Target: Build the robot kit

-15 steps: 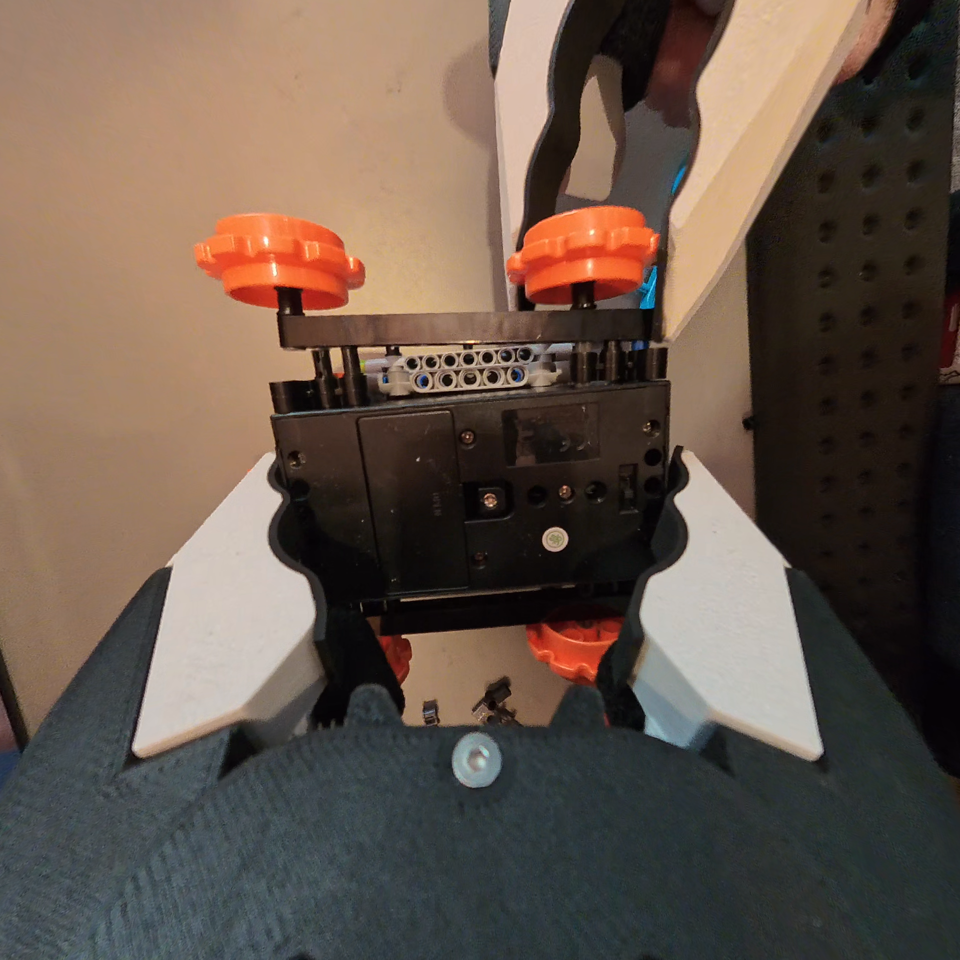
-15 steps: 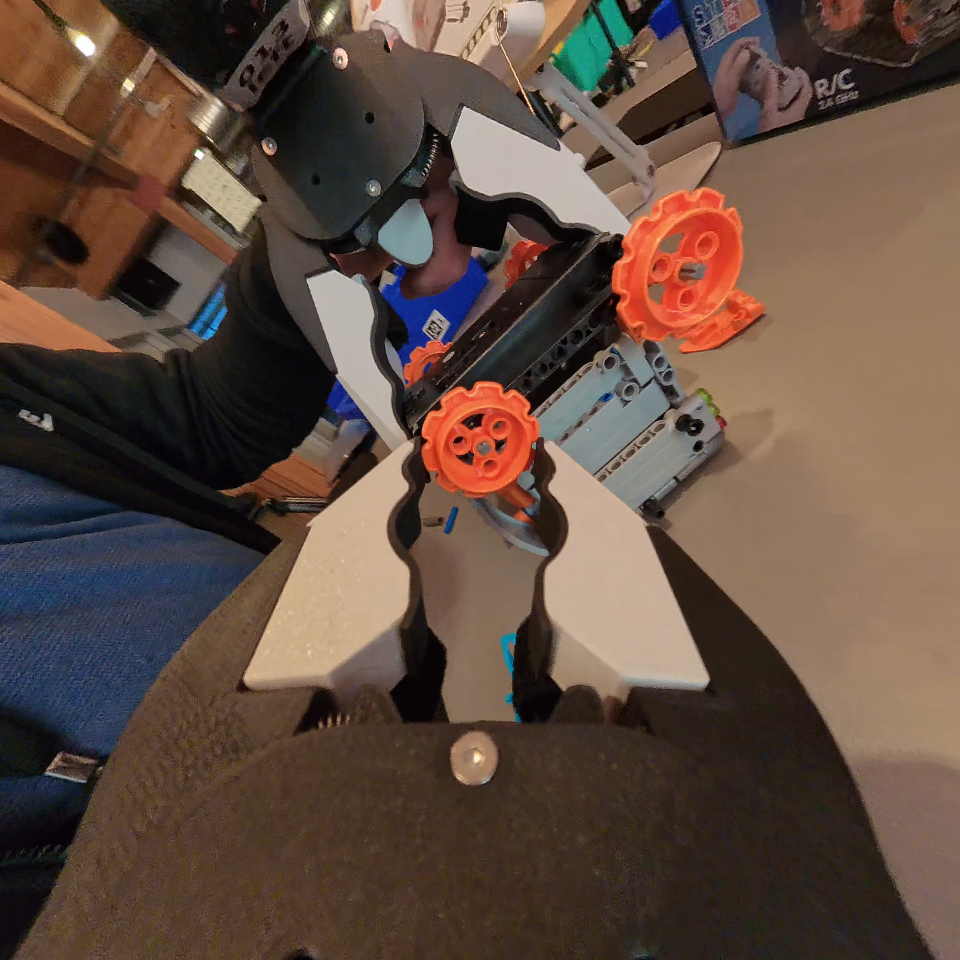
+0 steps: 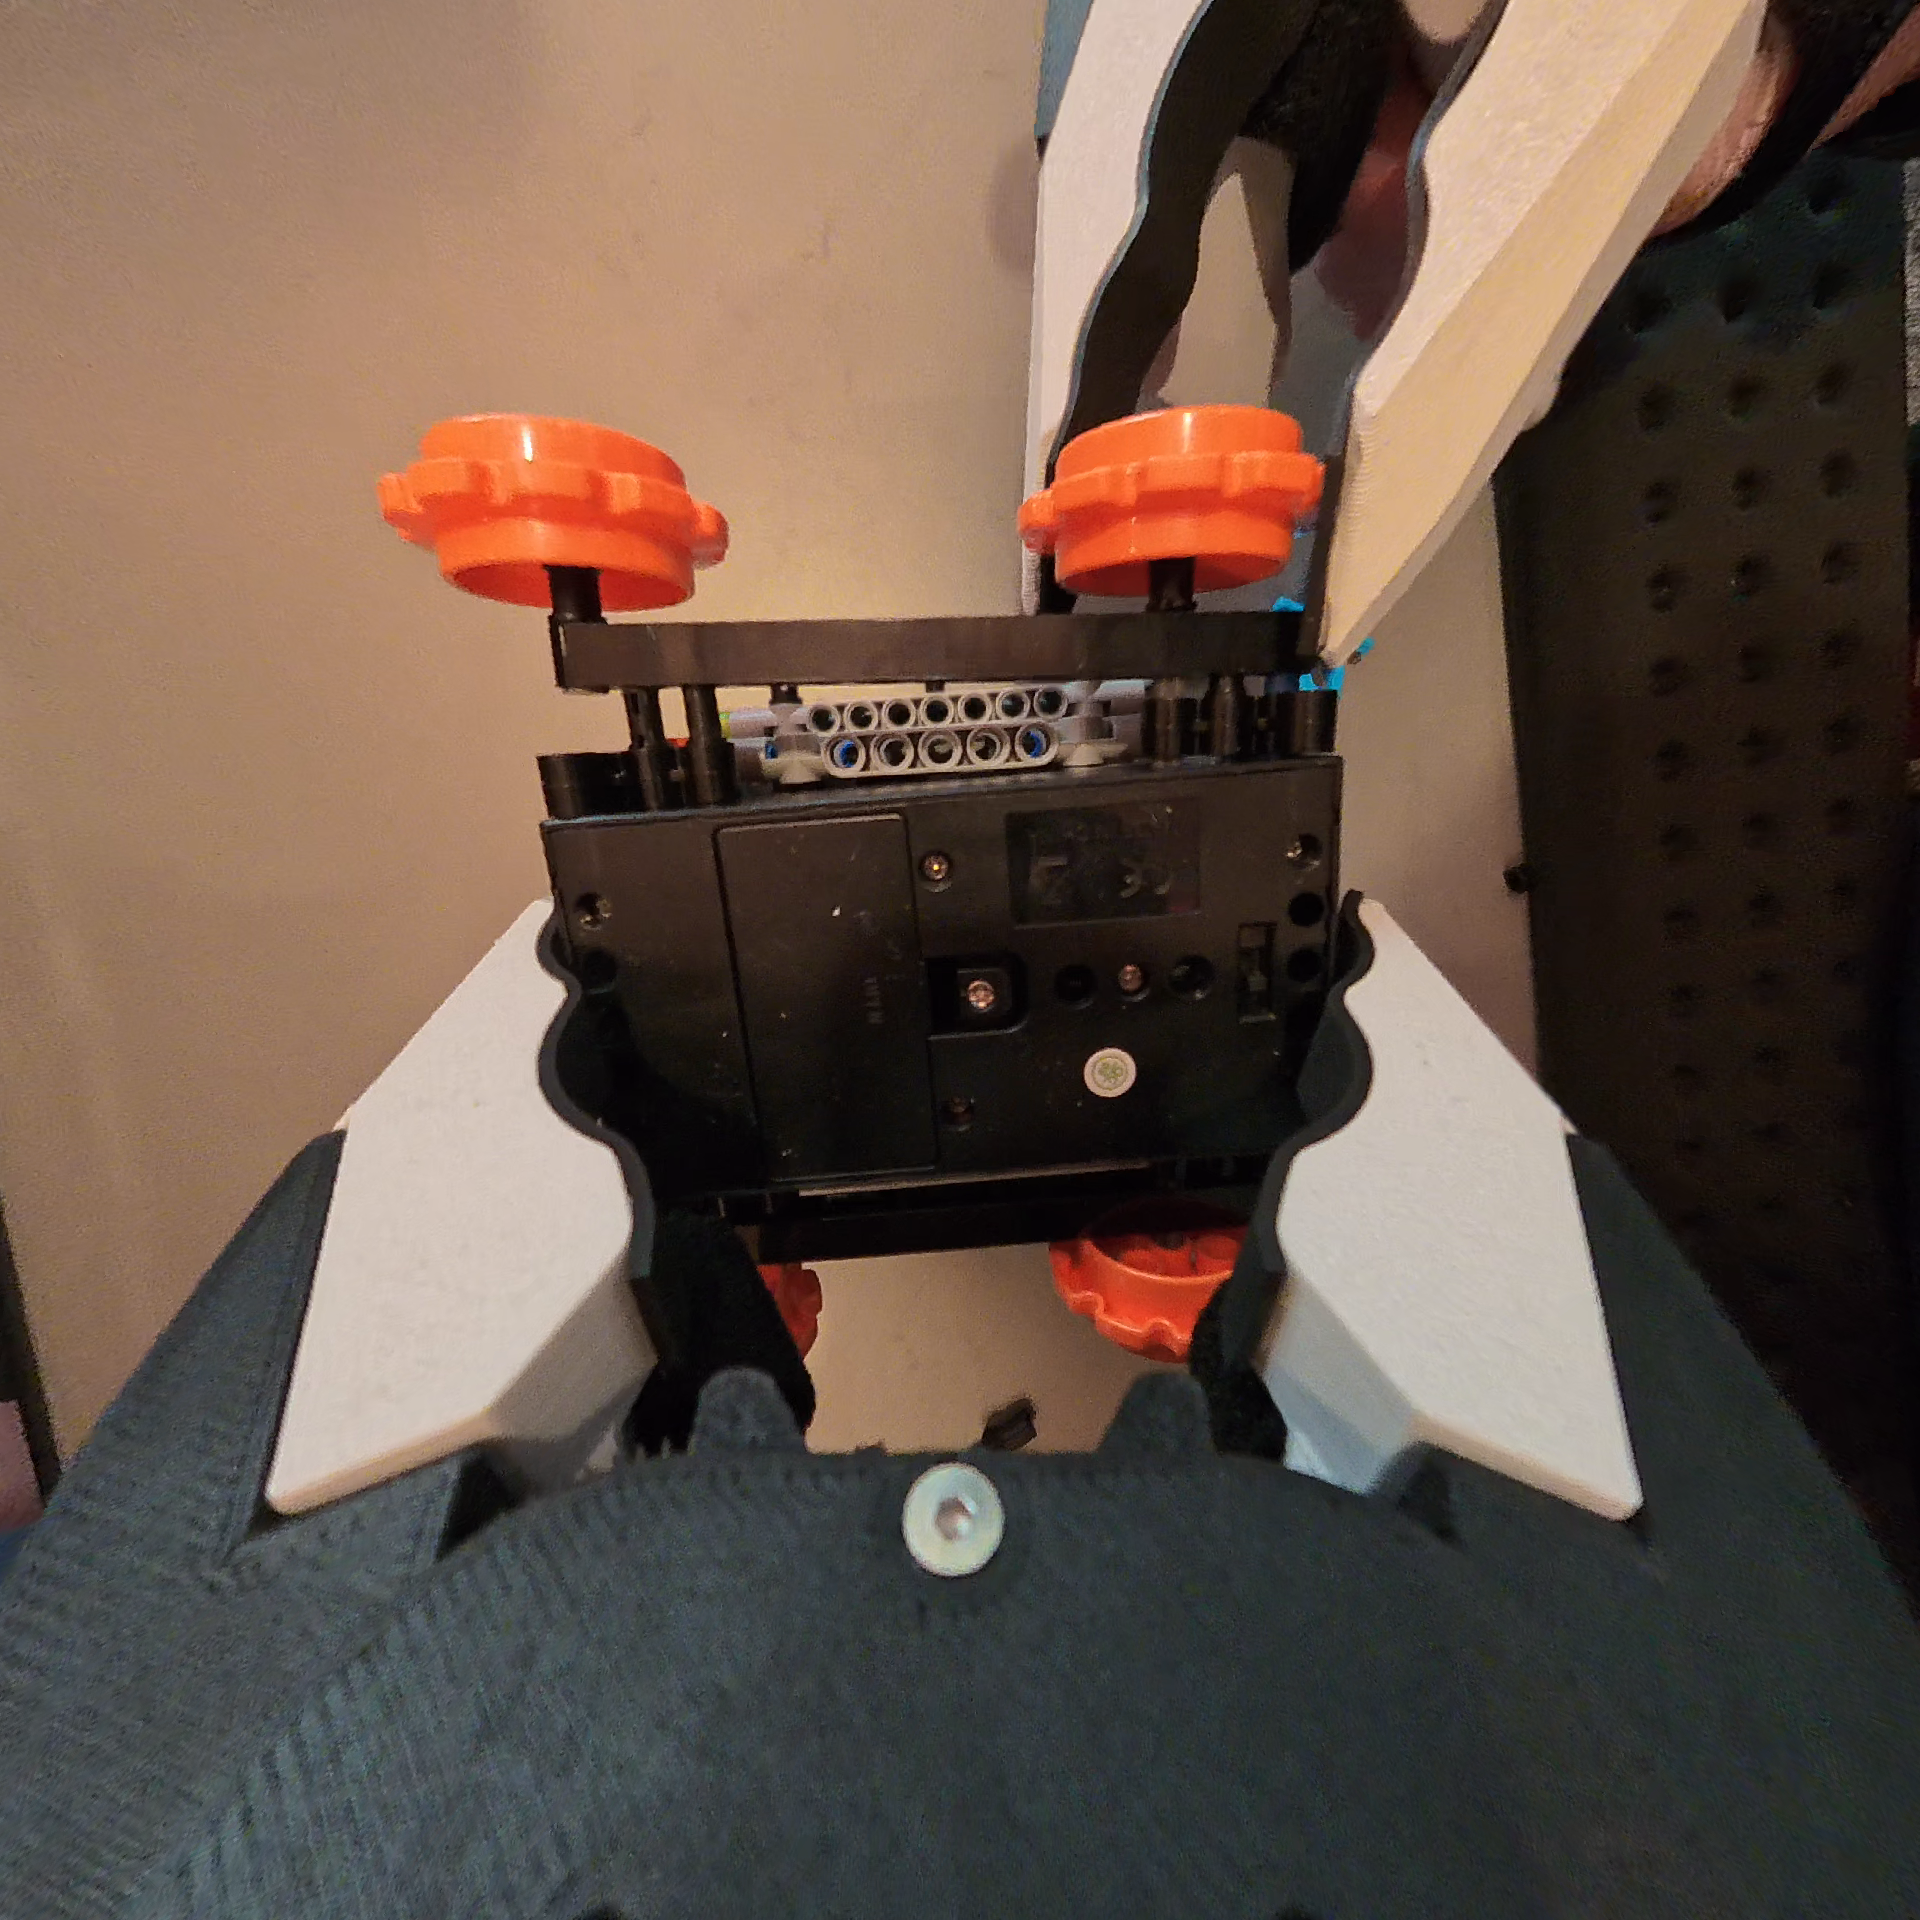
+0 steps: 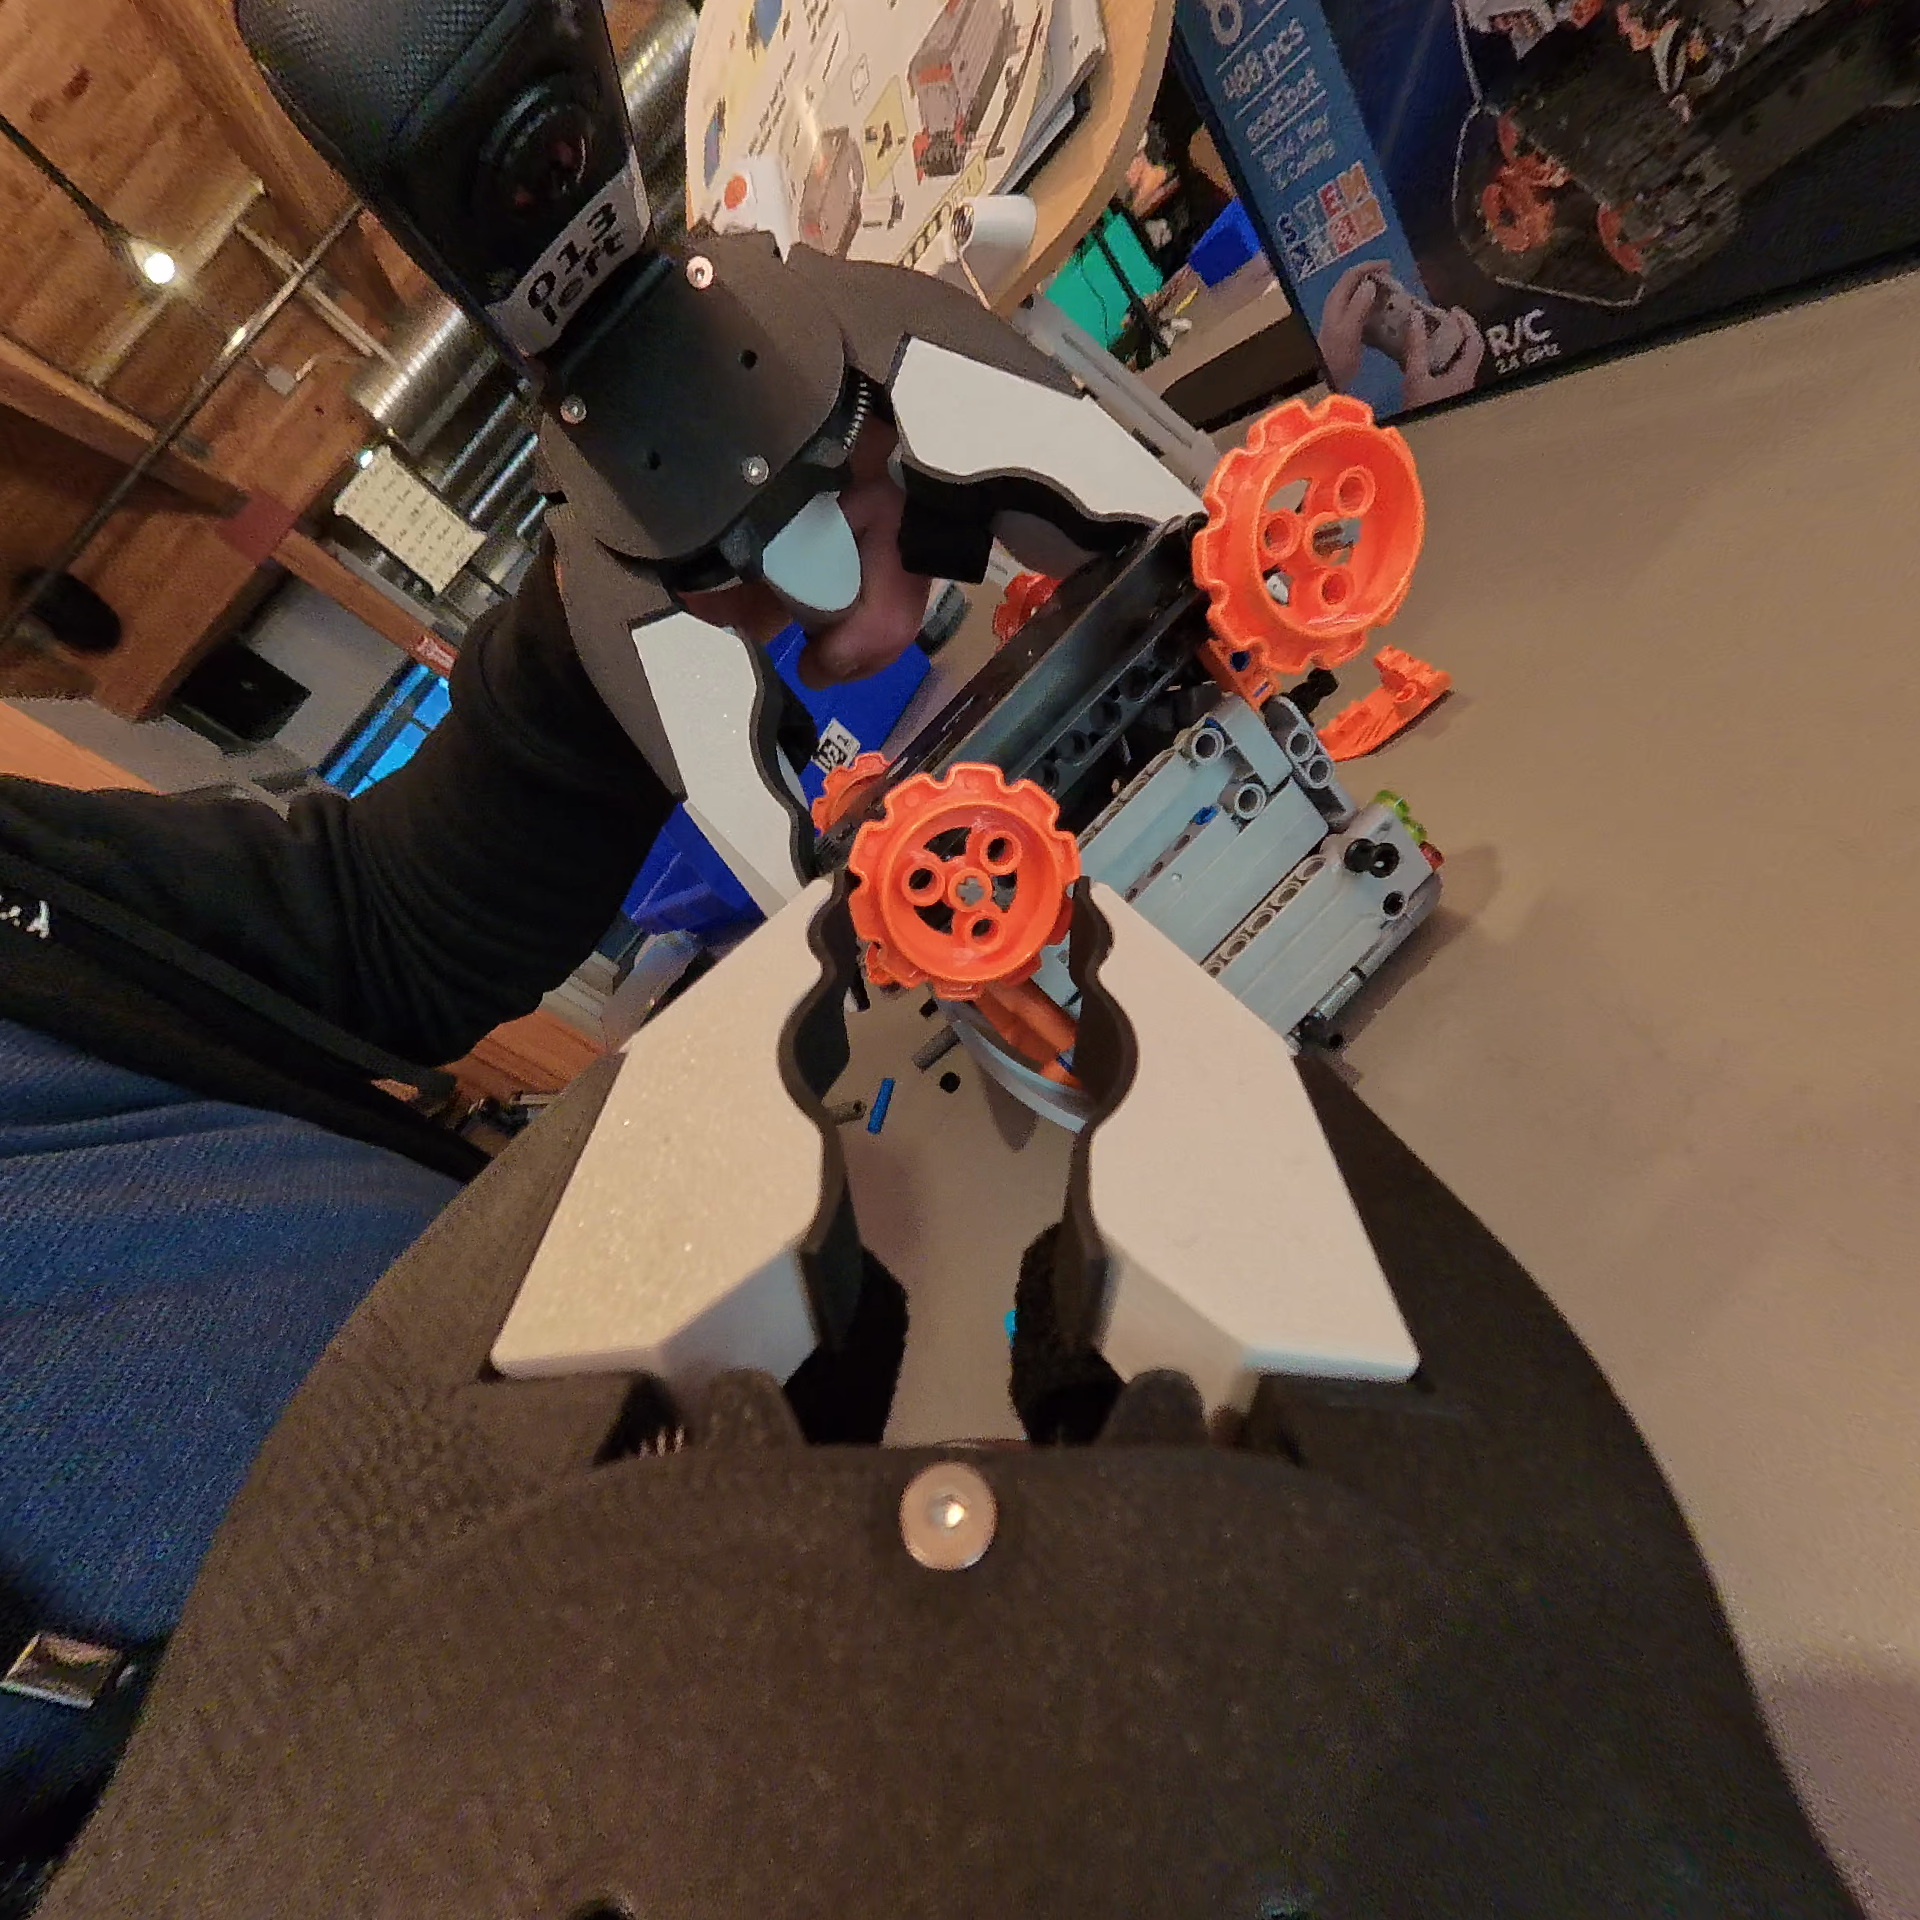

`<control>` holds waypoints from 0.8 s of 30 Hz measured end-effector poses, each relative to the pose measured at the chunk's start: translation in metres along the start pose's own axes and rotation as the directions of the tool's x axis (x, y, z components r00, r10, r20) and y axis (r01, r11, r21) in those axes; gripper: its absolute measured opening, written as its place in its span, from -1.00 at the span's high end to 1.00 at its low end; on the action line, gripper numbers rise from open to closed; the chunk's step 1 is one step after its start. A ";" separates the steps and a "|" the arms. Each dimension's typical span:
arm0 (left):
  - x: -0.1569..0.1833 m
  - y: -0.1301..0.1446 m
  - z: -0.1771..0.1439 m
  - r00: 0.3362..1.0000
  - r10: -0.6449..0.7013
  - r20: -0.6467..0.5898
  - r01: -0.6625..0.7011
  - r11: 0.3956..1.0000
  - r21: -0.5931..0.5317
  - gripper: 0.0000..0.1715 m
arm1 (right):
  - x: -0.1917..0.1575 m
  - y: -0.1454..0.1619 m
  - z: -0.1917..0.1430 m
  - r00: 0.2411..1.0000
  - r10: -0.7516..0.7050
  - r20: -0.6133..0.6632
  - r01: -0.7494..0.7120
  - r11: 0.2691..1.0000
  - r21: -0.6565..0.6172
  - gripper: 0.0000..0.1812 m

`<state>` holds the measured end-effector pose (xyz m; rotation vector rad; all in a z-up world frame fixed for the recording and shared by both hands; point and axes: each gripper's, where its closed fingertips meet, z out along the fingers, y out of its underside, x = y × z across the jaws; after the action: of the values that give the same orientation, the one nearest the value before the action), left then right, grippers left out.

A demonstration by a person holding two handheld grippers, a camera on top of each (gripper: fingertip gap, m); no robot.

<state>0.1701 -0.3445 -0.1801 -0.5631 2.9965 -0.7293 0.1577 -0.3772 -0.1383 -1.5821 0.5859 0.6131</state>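
While the left gripper (image 3: 951, 1023) clamps a black motor block (image 3: 935, 987) between its white fingers (image 3: 457, 1174), the block sits tilted up off the desk (image 4: 1662, 935), its flat underside facing the left wrist camera. A black beam (image 3: 925, 649) runs along the block's far edge and carries two orange sprocket wheels on short axles: the left wheel (image 3: 551, 509) stands free, and the right wheel (image 3: 1174, 499) lies between the fingers of the right gripper (image 4: 961, 904). Those fingers stand narrow, pressed on the wheel's rim from both sides. Grey beams (image 3: 935, 727) fill the gap between the black beam and the block. Two more orange wheels (image 3: 1143, 1288) show under the block's near edge. In the right wrist view a grey brick assembly (image 4: 1268, 883) hangs from the block toward the desk, with a loose orange piece (image 4: 1392, 701) just beyond it. A printed box (image 4: 1558, 187) stands at the desk's far edge.
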 end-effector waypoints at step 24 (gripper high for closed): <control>-0.006 -0.007 0.003 0.995 -0.069 0.069 0.068 0.998 0.009 -0.58 | 0.009 -0.004 -0.022 0.995 0.054 -0.078 -0.049 0.997 0.064 0.50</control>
<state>0.1781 -0.3493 -0.1800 -0.6790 2.9239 -0.7075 0.1680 -0.3993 -0.1399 -1.5429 0.7008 0.5671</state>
